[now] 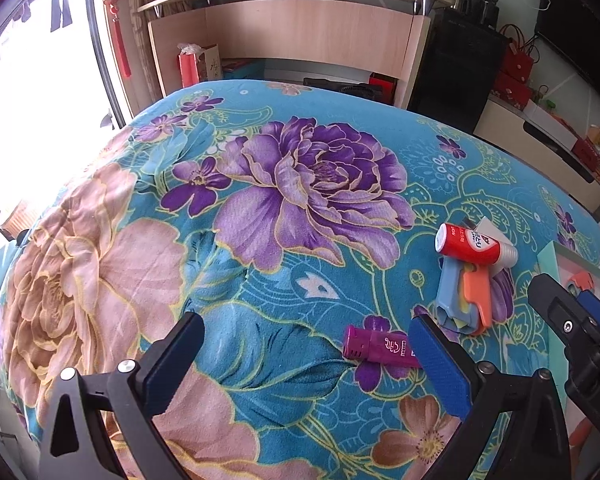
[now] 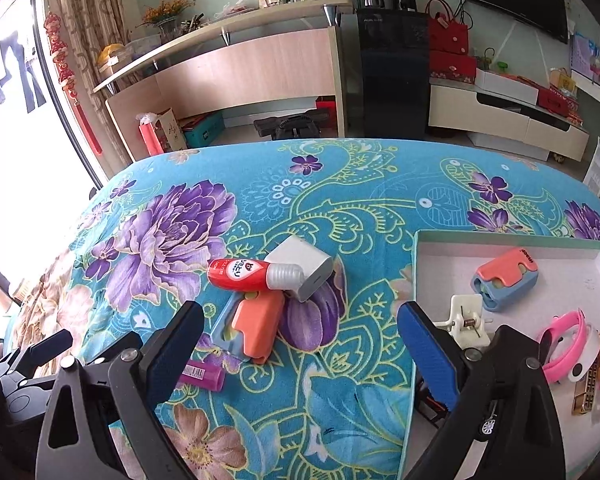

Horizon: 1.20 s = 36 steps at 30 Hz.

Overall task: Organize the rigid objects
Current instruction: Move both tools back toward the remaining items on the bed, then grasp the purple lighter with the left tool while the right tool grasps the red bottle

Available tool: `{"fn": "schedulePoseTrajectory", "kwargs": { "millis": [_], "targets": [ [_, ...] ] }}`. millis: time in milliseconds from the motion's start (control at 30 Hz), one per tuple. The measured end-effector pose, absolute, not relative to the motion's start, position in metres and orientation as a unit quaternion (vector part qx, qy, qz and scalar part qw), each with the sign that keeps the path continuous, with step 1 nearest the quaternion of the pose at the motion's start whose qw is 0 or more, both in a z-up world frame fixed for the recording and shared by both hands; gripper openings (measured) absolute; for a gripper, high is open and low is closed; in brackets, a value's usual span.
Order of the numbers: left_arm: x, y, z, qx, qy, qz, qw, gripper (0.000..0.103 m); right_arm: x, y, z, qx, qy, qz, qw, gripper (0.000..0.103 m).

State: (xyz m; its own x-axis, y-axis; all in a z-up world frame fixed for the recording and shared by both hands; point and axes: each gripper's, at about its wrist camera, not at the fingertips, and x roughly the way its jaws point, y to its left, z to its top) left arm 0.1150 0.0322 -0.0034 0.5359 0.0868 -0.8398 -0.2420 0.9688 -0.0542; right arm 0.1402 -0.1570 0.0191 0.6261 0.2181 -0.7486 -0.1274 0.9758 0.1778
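Both grippers' fingers (image 2: pixel 428 344) spread, empty.

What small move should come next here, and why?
Probably lower the open left claw onto the purple lighter. It lies loose on the cloth just by that claw, outside the tray, and nothing rests on it.

A red bottle (image 2: pixel 247 275) with a ribbed silver cap lies on its side on the flowered cloth, its cap end touching a white charger block (image 2: pixel 302 267), and an orange-and-blue toy (image 2: pixel 252 329) lies just below it, the bottle resting across its top. A purple lighter (image 1: pixel 380 347) lies flat nearer the camera. The shallow white tray (image 2: pixel 512 236) to the right holds a second orange-and-blue toy (image 2: pixel 505 280), a white clip (image 2: pixel 466 320) with a metal spring, and a pink band (image 2: pixel 566 340).
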Motion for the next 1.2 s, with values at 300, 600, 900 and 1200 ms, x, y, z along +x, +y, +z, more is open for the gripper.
{"fn": "schedulePoseTrajectory", "kwargs": {
  "millis": [300,600,900,1200],
  "targets": [
    [0.122,0.007,-0.014,-0.062,0.498,0.041,0.864,0.103,0.141,-0.173,0.017,0.077,0.419,0.082,0.901,0.097],
    [0.128,-0.024,-0.030,-0.029,0.521,0.016,0.853,0.103,0.141,-0.184,0.016,0.089,0.419,0.074,0.900,0.097],
    [0.128,-0.031,-0.031,-0.007,0.520,0.014,0.854,0.092,0.141,-0.189,0.016,0.098,0.418,0.073,0.900,0.097],
    [0.127,-0.031,-0.030,-0.004,0.517,0.012,0.856,0.083,0.141,-0.188,0.015,0.094,0.420,0.071,0.900,0.097]
  ]
}}
